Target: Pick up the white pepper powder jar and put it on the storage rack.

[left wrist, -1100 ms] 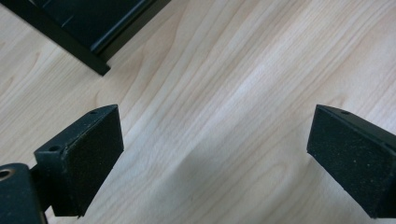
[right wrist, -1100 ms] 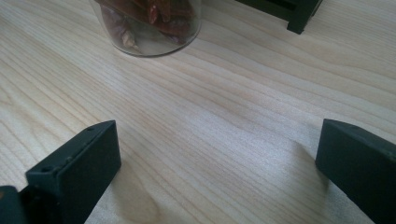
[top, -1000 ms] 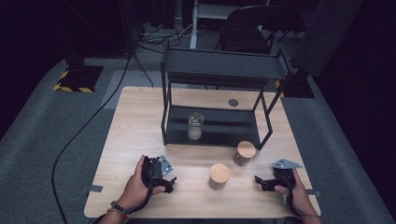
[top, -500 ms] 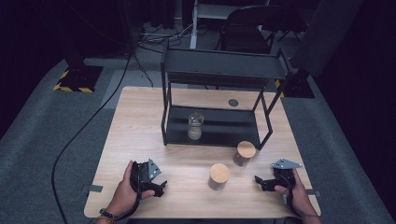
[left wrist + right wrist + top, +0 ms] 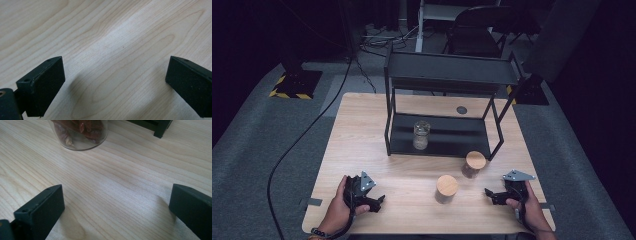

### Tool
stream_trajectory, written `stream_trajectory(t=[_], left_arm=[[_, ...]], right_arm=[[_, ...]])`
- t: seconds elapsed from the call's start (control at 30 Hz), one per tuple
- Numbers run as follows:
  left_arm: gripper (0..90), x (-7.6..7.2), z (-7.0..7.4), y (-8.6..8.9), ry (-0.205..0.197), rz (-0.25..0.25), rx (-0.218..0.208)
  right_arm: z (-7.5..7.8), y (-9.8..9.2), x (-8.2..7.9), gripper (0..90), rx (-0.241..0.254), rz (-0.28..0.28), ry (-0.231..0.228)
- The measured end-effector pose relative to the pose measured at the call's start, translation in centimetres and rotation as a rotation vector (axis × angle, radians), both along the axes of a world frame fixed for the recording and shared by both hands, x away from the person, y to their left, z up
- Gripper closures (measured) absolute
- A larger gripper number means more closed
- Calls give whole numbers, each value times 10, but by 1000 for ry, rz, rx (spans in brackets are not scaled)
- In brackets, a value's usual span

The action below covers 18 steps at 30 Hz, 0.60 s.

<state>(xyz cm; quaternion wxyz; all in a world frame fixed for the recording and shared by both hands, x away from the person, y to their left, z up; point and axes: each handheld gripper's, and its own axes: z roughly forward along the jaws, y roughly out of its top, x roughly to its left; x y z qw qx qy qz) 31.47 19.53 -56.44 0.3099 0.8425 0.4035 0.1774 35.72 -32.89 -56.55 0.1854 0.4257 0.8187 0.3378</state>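
Two glass jars with wooden lids stand on the table: one [image 5: 446, 188] near the front middle, the other [image 5: 474, 164] just in front of the black shelf rack [image 5: 447, 72]. A lidless glass jar [image 5: 421, 134] sits on the rack's lower shelf. My left gripper [image 5: 378, 202] rests low over the table at the front left, open, with bare wood between its jaws [image 5: 113, 82]. My right gripper [image 5: 488, 195] lies at the front right, open and empty [image 5: 116, 205]; the bottom of a jar [image 5: 80, 132] holding reddish-brown dried pieces stands ahead of it.
The wooden table [image 5: 362, 130] ends just behind both hands. A round dark grommet [image 5: 461, 109] sits behind the rack. A rack foot [image 5: 161, 128] stands in the right gripper view. A black cable [image 5: 307, 135] runs over the grey floor at left.
My left hand has shifted left and nearer the table's front edge, turning the gripper more sideways. The right gripper and the jars have stayed put.
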Motion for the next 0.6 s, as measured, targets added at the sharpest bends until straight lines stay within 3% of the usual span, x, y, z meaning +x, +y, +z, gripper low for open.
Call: stream_trajectory(t=[0.07, 0.1, 0.6], left_arm=[[15, 0, -4, 6, 20, 15, -58], [1, -1, -5, 9, 11, 10, -62], [0, -1, -5, 11, 12, 15, -63]], right_arm=[[0, 0, 0, 0, 0, 0, 0], [0, 0, 0, 0, 0, 0, 0], [0, 0, 0, 0, 0, 0, 0]])
